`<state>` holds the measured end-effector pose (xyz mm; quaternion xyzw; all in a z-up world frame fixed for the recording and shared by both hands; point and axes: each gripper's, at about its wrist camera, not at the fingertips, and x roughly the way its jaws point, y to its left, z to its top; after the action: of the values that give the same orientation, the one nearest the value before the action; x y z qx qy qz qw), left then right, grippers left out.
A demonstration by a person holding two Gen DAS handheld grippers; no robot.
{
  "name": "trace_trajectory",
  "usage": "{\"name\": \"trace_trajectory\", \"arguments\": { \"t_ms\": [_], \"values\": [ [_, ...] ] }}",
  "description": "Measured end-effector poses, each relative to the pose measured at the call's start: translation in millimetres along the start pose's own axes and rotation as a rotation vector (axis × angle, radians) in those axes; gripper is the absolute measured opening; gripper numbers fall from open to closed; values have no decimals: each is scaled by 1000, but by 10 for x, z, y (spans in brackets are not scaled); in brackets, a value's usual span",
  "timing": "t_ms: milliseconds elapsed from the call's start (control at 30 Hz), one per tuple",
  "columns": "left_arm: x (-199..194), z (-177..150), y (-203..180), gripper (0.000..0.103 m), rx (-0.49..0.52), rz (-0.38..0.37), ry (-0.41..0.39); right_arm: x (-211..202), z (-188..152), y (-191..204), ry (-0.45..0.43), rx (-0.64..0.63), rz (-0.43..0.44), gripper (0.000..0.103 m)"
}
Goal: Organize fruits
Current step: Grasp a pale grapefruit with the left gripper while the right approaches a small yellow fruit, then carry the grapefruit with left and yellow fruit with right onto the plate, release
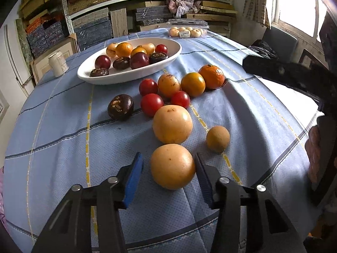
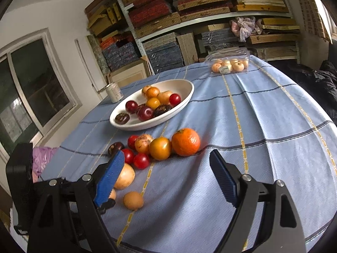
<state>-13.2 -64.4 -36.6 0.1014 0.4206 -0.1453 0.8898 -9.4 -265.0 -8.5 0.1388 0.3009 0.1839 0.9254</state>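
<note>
A: Left gripper (image 1: pixel 169 168)?
B: Straddled the nearest pale fruit (image 1: pixel 172 166), well short of the white bowl (image 1: pixel 130 77); pads seemingly not yet pressing.
A: Right gripper (image 2: pixel 167 175)?
B: Gaped empty. Needed closing, then lifting bowlward.

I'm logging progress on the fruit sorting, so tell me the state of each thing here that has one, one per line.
left tool: open, straddling a fruit, one pad not touching
pale round fruit: on the cloth, between the left tool's fingers
right tool: open, empty
white bowl: partly filled with fruit
can: upright
clear box: holds pale fruit, lid unclear
</note>
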Motion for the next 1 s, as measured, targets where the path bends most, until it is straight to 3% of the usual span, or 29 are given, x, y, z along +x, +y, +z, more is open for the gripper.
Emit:
{"name": "trace_trajectory", "arguments": {
  "t_ms": [133,200,267,600,700,767,1000],
  "values": [
    [-56,13,178,43,-82,26,-27,32,-63,149,47,-76,30,79],
    [-46,22,317,43,-144,41,-23,56,-82,209,69,-104,41,70],
    [-28,25,420,43,-191,46,-13,125,-105,276,116,-135,53,54],
    [-14,32,459,43,-205,70,-2,338,-270,577,293,-285,96,53],
    [-4,31,459,43,-204,70,0,349,-352,606,325,-289,98,49],
    [-2,28,459,43,-203,75,0,425,-446,586,396,-266,116,40],
    [-12,19,439,43,-194,91,-5,431,-420,507,371,-213,72,39]
  ]
}}
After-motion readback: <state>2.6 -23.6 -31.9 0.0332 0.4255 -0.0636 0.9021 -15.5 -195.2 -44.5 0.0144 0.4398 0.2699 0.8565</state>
